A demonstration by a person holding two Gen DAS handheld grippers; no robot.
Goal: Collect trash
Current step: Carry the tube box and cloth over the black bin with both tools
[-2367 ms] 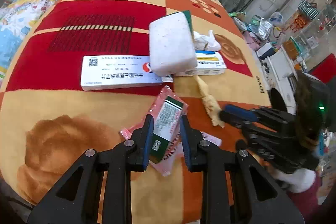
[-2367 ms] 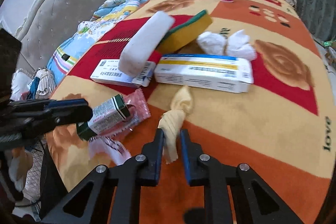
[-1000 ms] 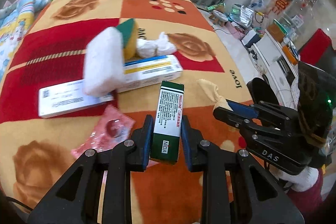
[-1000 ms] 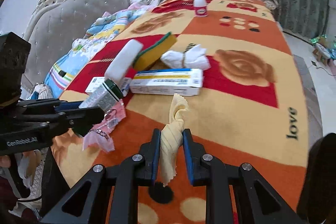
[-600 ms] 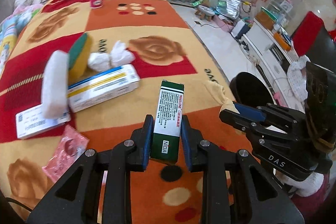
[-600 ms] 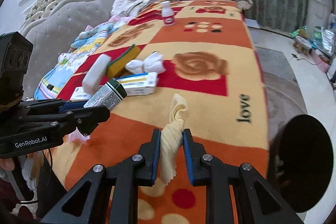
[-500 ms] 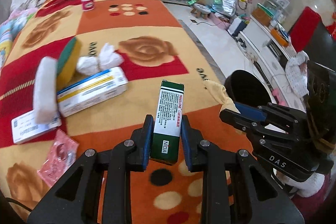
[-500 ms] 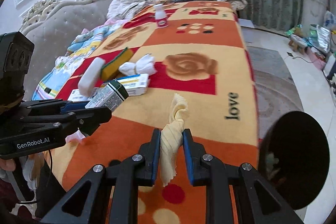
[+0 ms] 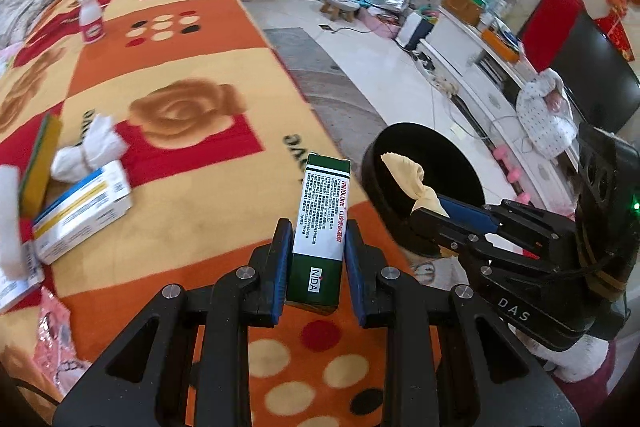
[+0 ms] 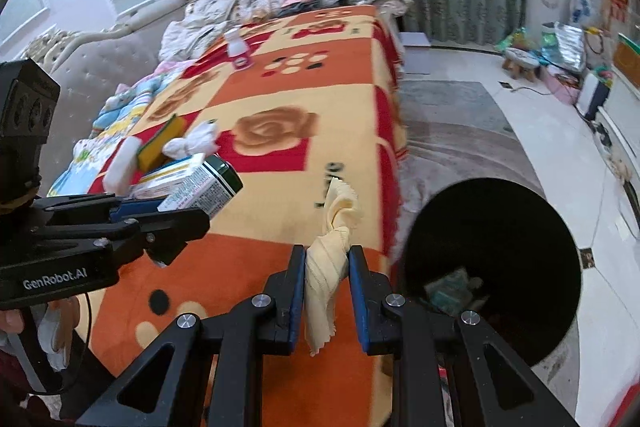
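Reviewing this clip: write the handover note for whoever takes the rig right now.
Left gripper: shut on green box, above the blanket.
Right gripper: shut on yellow rag, beside the black bin.
Done: both items lifted; some trash already in the bin.
Left: drop both in, then collect white tissue, pink wrapper and the medicine boxes.
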